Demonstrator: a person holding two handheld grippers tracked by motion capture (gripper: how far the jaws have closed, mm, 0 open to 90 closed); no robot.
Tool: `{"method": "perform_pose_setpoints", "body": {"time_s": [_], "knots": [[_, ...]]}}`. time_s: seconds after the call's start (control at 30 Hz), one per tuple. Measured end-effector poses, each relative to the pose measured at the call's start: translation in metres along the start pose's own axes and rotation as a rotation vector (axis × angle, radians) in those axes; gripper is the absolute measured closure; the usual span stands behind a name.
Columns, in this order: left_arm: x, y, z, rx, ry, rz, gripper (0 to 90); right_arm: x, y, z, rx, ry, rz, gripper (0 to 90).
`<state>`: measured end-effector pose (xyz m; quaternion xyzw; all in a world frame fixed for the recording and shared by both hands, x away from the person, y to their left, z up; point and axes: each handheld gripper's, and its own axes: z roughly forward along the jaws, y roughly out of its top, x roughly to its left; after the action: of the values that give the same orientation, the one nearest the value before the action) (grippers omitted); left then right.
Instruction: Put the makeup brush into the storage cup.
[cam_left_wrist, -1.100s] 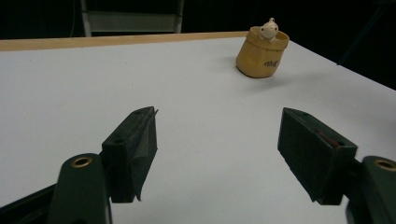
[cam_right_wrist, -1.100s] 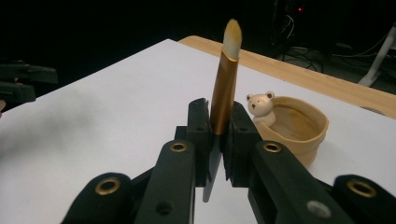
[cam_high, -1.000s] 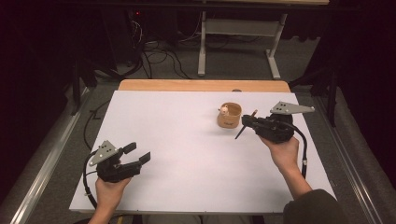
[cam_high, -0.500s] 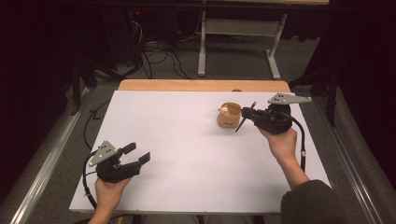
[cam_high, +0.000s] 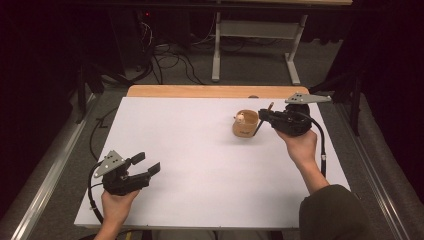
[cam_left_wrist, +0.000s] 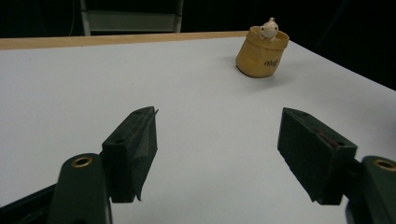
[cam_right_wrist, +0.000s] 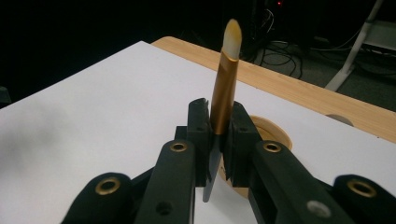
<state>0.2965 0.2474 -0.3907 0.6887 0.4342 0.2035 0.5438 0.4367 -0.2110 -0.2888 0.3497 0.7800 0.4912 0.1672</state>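
Since the earlier frames, the right tongs (cam_high: 262, 116) have been carried up and toward the far edge, so they now sit just beside the little tan cup (cam_high: 246, 123), while the left tongs (cam_high: 146, 165) haven't really budged from the near-left corner of the white tabletop (cam_high: 200, 150). A slim gold brush-like stick (cam_right_wrist: 225, 79) with a pale tip is clamped tight between the right jaws, standing up out of them at a tilt, with a dark lower end poking out underneath. The left tongs are spread wide with nothing held, as seen in the left gripper view (cam_left_wrist: 219, 158). The cup sits toward the far right of the tabletop, near the wooden strip (cam_high: 210, 91) along the back edge, and a small pale figure (cam_left_wrist: 269, 29) is perched at its rim. Judging by the setup, the stick is probably meant to be dropped into the cup, so the lower end should be lined up over the opening first and lowered straight, since a light cup like that could get tipped by a sideways nudge. The stick looks smooth and glossy, so the grip shouldn't be loosened until the end is well inside. The cup looks soft-walled and slightly slouched, matte yellow-tan, with a tiny printed mark on its side.
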Motion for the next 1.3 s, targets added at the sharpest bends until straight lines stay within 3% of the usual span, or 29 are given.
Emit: {"method": "perform_pose_setpoints", "body": {"time_s": [0.53, 0.73, 1.3], "knots": [[0.0, 0.0, 0.0, 0.008, 0.001, 0.01, 28.8, -0.012, 0.015, 0.005, 0.012, -0.052, 0.005, 84.8], [0.002, 0.0, -0.002, -0.001, 0.005, -0.004, 28.8, -0.014, 0.021, 0.01, 0.018, -0.068, 0.005, 84.8], [0.0, 0.0, -0.001, 0.008, -0.005, 0.01, 28.8, -0.019, 0.034, 0.027, 0.037, -0.114, 0.002, 84.8]]}}
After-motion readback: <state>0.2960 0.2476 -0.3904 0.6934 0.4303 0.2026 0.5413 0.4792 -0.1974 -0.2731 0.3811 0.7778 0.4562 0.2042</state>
